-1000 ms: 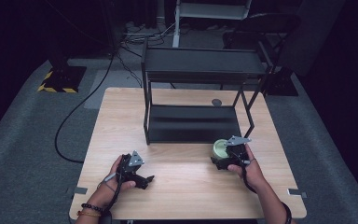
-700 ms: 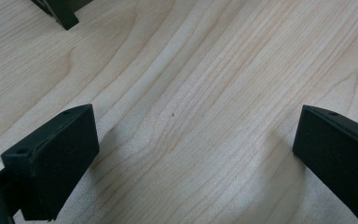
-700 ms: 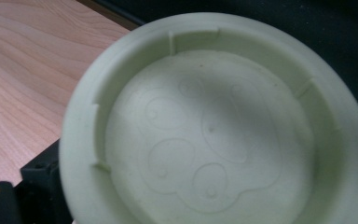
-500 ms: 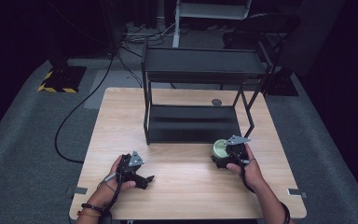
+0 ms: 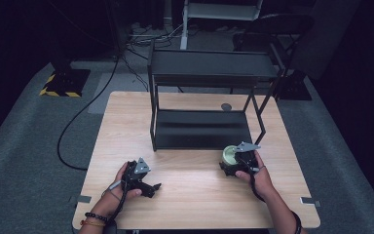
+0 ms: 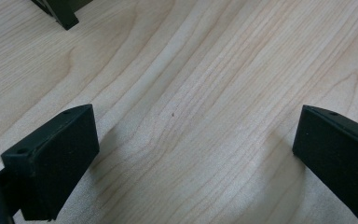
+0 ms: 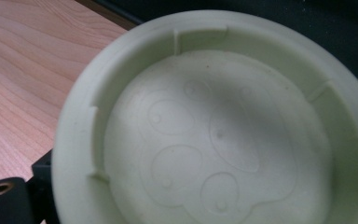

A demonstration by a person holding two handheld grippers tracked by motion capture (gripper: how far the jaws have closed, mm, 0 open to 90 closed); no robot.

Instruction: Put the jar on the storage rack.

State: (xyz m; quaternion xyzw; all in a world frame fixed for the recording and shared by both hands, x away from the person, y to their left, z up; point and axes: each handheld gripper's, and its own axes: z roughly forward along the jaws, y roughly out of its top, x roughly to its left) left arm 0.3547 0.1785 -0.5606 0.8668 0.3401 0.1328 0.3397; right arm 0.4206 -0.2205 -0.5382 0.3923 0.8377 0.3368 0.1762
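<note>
While the right gripper (image 5: 237, 165) clamps the pale green lid (image 7: 214, 126), carry it level toward the black shelf (image 5: 202, 129) ahead; the left gripper (image 6: 186, 154), jaws wide, rests empty.

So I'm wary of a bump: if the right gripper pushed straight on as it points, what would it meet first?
Probably the black shelf rack: the right gripper, shut on the pale green lid, points at its lower shelf.
</note>
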